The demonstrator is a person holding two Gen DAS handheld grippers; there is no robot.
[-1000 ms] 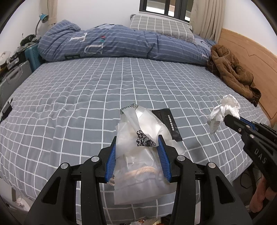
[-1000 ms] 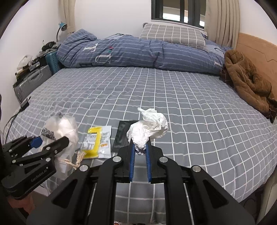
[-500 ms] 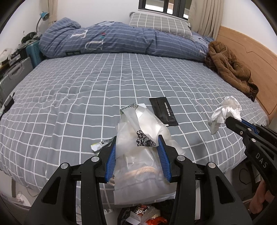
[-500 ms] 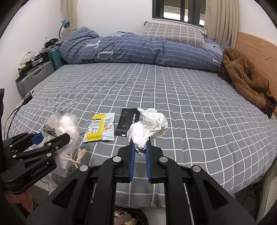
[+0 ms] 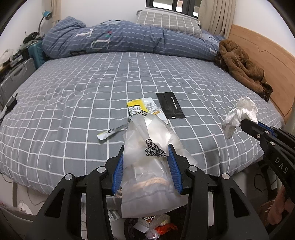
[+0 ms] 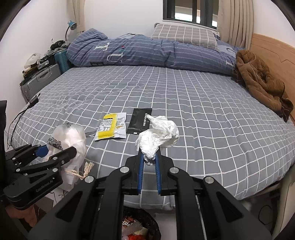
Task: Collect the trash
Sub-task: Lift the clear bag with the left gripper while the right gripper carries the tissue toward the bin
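— Bright, even room light in both views; no hard shadows on the bed sheet [image 5: 92,88]. Only soft shade under the crumpled tissue [image 6: 158,136].

— Strong fisheye bending: grid lines curved, headboard [image 5: 258,51] bowed, black corners all around.

— Sharp in the middle, a little soft near the edges. No motion blur visible.

— Small glare on the clear plastic bag [image 5: 153,162]; dark window [image 6: 189,11] above, so light mostly from inside. Trash bin [image 6: 140,227] at bottom rather dim.

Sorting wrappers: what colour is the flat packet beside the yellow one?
Black packet, clearest in right wrist view.
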